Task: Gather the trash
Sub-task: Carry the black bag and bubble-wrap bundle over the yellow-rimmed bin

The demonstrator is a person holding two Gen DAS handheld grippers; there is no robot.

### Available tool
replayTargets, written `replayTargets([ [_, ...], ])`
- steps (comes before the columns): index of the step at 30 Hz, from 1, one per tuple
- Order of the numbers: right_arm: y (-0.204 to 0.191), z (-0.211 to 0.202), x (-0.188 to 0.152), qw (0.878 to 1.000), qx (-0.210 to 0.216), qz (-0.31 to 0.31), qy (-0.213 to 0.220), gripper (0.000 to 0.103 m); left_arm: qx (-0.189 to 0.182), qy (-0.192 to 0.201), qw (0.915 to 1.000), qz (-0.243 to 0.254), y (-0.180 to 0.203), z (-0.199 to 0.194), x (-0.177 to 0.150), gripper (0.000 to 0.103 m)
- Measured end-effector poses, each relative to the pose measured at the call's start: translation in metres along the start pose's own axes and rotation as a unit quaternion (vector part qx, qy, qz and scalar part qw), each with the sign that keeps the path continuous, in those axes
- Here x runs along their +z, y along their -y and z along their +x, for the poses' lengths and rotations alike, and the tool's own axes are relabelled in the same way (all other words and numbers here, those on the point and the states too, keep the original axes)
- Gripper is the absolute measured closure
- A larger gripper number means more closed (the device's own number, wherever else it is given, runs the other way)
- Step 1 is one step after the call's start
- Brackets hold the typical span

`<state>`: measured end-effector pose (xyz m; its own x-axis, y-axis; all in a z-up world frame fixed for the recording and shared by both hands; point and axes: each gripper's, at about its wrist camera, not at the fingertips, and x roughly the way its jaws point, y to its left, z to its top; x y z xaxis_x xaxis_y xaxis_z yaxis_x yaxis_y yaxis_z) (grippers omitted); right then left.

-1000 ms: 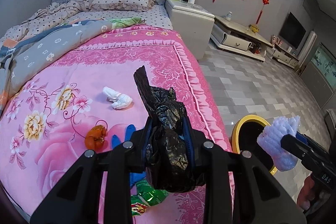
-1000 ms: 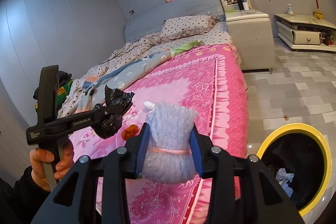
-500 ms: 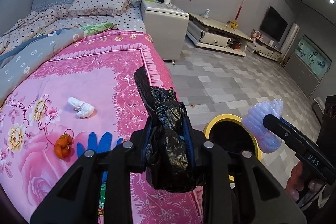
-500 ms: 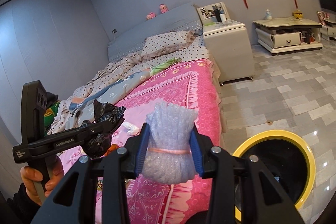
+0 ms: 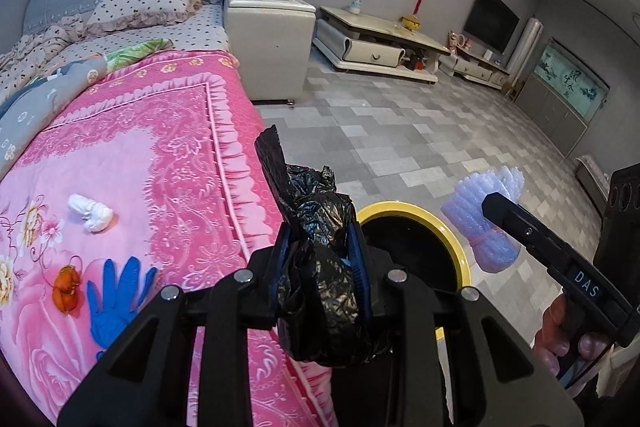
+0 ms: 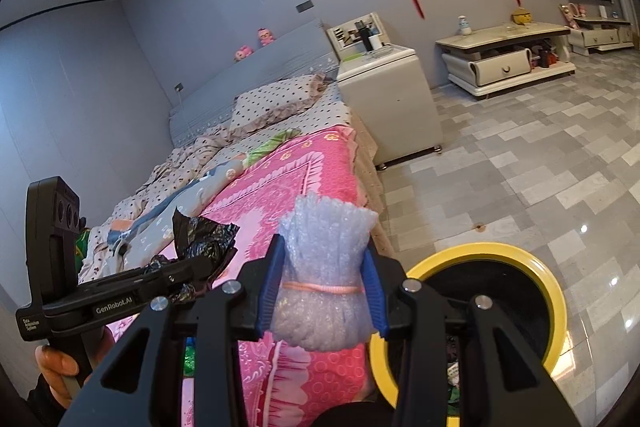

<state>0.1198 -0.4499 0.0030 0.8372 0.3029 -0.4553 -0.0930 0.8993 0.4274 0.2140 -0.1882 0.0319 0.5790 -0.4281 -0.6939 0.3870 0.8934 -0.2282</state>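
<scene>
Black bag: the crumpled black plastic bag (image 5: 320, 291) is pinched between the left gripper (image 5: 320, 251) fingers, now nearer the round yellow-rimmed black bin (image 5: 460, 251).
Bubble wrap: the tied whitish bubble-wrap bundle (image 6: 324, 283) stays squeezed in the right gripper (image 6: 324, 287).
Bin: it looks closer than before.
Bed: the pink flowered bedspread (image 5: 140, 167) has slid leftward.

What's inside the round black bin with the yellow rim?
Inside the round black bin with the yellow rim, only a few scraps show near the bottom edge. The right gripper and darkness hide the rest.
</scene>
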Motion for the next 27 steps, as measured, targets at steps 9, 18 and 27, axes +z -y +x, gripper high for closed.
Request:
replayTargets([
  [9,0.043,-0.003,0.000,0.999,-0.033,0.040,0.005,0.068,-0.014,-0.028,0.9993,0.022,0.034,0.036,0.000,0.076],
  [18,0.081,0.004,-0.005,0.995,-0.073,0.067,-0.001,0.067,-0.024,-0.069,0.9969,0.028,0.055,0.086,-0.005,0.076],
  [27,0.120,0.024,-0.015,0.989,-0.099,0.104,-0.024,0.067,-0.028,-0.100,0.9942,0.028,0.066,0.127,-0.016,0.076],
])
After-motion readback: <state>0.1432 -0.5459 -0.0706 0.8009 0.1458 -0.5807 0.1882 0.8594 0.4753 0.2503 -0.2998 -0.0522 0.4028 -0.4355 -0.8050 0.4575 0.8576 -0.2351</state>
